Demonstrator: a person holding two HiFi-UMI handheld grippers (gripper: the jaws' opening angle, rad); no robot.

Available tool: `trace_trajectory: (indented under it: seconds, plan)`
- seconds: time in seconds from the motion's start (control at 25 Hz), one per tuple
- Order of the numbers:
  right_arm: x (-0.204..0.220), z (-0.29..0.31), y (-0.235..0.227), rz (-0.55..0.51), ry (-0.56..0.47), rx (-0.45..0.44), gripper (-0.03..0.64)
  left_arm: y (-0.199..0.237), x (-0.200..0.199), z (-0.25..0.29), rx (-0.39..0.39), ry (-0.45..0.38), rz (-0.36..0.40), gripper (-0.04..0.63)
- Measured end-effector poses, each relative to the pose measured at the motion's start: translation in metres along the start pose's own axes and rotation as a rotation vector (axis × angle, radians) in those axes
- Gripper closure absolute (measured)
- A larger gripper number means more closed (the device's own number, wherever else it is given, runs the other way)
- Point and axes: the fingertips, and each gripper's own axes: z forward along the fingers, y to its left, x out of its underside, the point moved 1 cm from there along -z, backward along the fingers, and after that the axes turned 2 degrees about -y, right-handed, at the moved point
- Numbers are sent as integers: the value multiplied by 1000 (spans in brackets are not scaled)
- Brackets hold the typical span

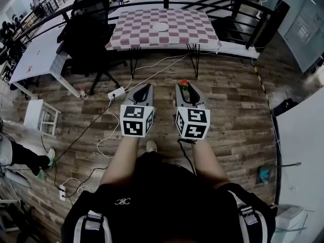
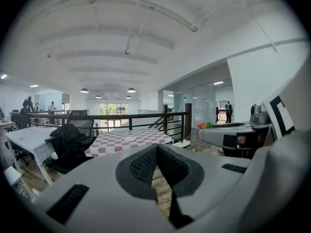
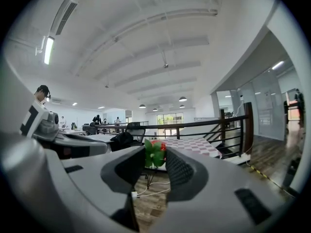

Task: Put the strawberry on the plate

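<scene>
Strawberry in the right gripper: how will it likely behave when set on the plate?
The strawberry looks small and light, pinched only at the tips of the fingers, so it could slip. Its rounded body may roll on the flat plate, though the leafy green top might check that.

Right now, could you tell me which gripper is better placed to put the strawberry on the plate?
The right gripper: it holds the strawberry between its jaws. The left gripper is shut and empty. The plate lies ahead of both.
</scene>
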Motion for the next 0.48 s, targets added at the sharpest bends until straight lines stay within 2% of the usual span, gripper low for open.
trace_trajectory:
  seconds: [0.24, 0.36, 0.48]
  plan:
    - [-16, 70, -24, 21, 21, -8, 477, 30, -21, 69, -9, -21, -13, 604]
    - [-8, 103, -29, 8, 13, 20, 477, 50, -9, 104, 32, -12, -25, 604]
    - [-11, 146, -35, -1, 1, 45, 477, 75, -14, 144, 66, -14, -39, 604]
